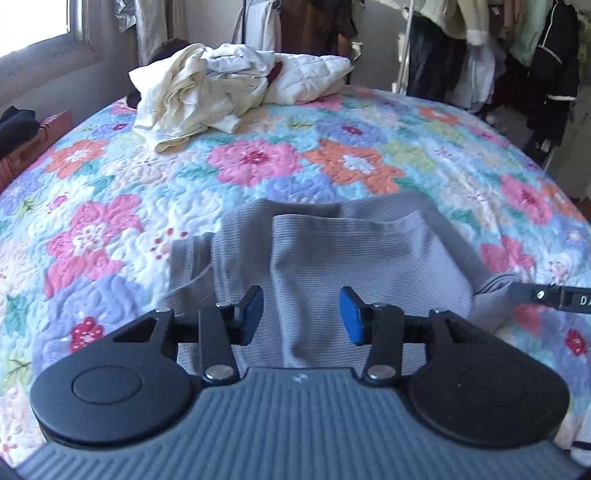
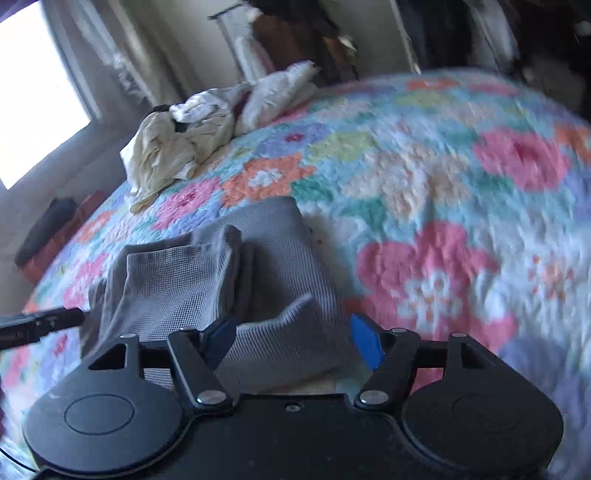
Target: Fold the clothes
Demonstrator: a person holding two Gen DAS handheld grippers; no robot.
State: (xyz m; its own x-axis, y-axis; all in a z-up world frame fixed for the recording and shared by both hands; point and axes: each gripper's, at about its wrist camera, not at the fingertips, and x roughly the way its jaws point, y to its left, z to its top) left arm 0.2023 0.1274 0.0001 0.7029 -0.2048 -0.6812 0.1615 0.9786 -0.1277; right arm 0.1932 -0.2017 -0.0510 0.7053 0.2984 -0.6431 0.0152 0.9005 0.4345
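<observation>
A grey ribbed garment (image 1: 369,251) lies partly folded on the flowered quilt (image 1: 258,158), with one layer doubled over the rest. My left gripper (image 1: 301,315) hovers just above its near part, blue pads apart and not pressing the cloth. In the right wrist view the same grey garment (image 2: 177,280) shows a raised fold between the fingers of my right gripper (image 2: 293,341), whose jaws stand wide and open around it. The tip of the right gripper (image 1: 554,295) enters the left wrist view at the garment's right edge. The left gripper (image 2: 37,325) shows at the left of the right wrist view.
A crumpled heap of cream clothes (image 1: 199,96) and a white quilted jacket (image 1: 310,74) lie at the bed's far end. Hanging clothes on a rack (image 1: 517,48) stand beyond the bed on the right. A window (image 1: 33,22) is far left, with dark and brown items (image 1: 22,147) beside the bed.
</observation>
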